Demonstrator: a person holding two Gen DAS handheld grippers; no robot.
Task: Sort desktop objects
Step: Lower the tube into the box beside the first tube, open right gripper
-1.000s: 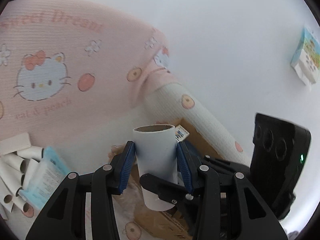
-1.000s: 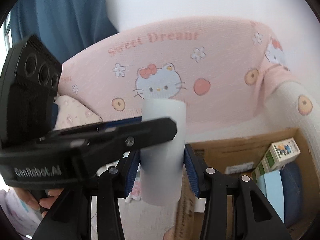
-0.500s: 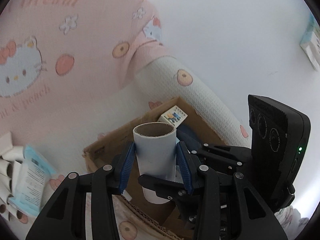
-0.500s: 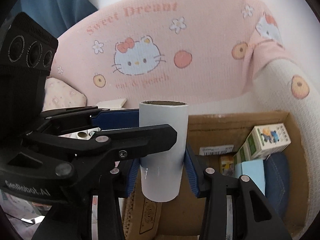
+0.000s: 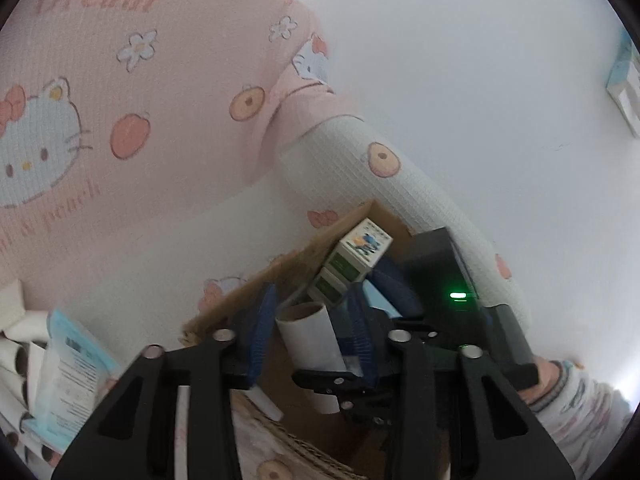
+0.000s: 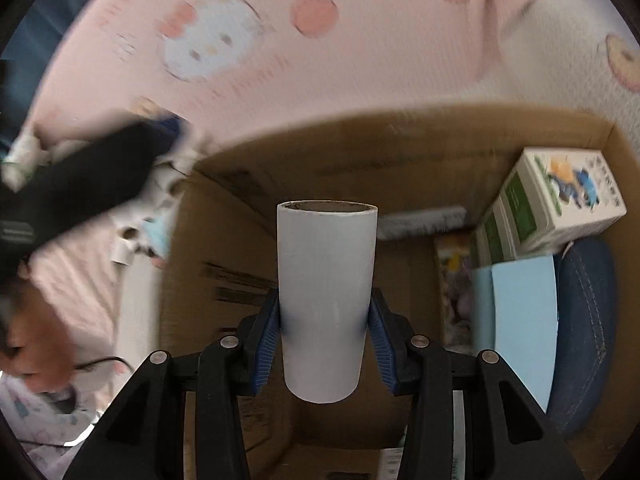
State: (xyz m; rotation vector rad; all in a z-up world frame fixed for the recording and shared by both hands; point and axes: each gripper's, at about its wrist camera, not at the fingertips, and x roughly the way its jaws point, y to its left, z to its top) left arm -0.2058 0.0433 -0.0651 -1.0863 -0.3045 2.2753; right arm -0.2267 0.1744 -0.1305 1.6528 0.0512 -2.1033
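Observation:
My right gripper (image 6: 324,344) is shut on a white paper roll (image 6: 326,292), held upright above the open cardboard box (image 6: 248,200). In the left wrist view the same roll (image 5: 310,344) stands beyond my left gripper (image 5: 308,332), whose blue pads are spread wider than the roll and do not touch it. The right gripper (image 5: 360,376) grips the roll from the far side there. The box (image 5: 224,308) lies just ahead of the left gripper.
Inside the box are a green-and-white carton (image 6: 560,200), a light blue flat pack (image 6: 520,320) and a denim item (image 6: 588,328). Several white rolls (image 5: 16,348) and a blue-white packet (image 5: 68,376) lie at left on the Hello Kitty bedding (image 5: 120,100).
My left gripper has let go of the roll and pulled back. My right gripper has carried the roll forward and down over the box.

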